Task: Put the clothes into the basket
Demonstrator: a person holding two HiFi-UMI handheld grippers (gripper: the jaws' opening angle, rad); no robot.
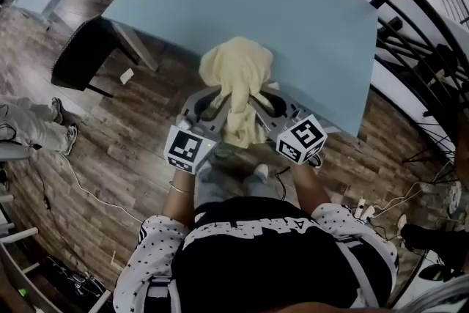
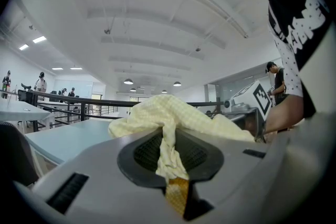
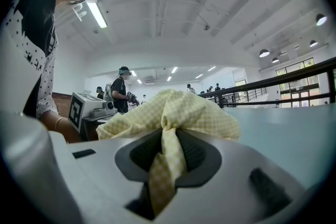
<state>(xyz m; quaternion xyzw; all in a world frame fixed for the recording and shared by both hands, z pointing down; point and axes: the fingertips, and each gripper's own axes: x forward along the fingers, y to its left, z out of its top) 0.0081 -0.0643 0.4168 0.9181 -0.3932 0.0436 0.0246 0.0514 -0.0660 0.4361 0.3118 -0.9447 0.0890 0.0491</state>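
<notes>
Single garment: pale yellow, thin fabric with a fine check weave, bunched into a loose crumpled lump. It's off any surface, pinched from two sides. The left tongs clamp one fold and the right tongs clamp another just beside it. In the left gripper view a narrow twisted strip of the garment runs down between the closed pads, with the bulk mounded above them. The right gripper view shows the same: a strip squeezed in the pads, the bulk piled on top. From the head view a short tail hangs below the grip points. The lump sits over the near edge of the light blue worktop; can't tell if they touch.
</notes>
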